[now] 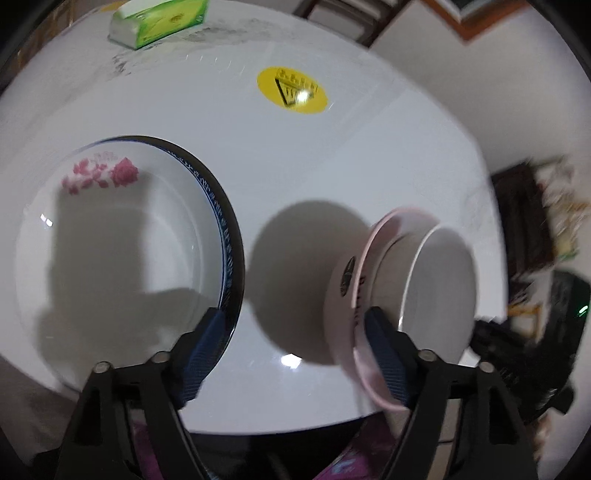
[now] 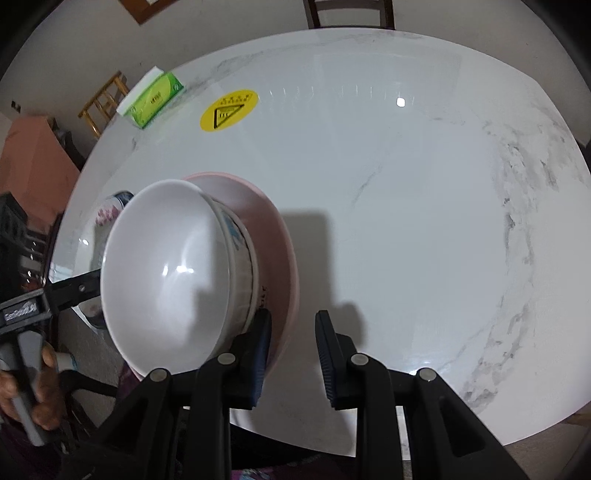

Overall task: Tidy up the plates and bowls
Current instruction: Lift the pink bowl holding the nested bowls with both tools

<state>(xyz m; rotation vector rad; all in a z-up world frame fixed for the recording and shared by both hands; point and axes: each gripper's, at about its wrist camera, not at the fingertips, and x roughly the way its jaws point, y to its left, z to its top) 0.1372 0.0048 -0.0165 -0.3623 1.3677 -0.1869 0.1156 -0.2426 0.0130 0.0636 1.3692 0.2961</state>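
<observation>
A white bowl sits nested in a pink bowl. Both are tipped steeply on edge above the table's near side. My right gripper is shut narrowly on the pink bowl's wall, with one finger inside beside the white bowl and the other outside. In the left wrist view the pink bowl and white bowl lie at the right. My left gripper stands wide open with only bare table between its fingers. Its right finger is at the pink rim. Its left finger is over a flowered plate stacked on a blue-rimmed plate.
The marble table carries a yellow sticker and a green tissue box toward the back. A chair stands behind the far edge. A hand holds the left gripper's handle beside the near edge.
</observation>
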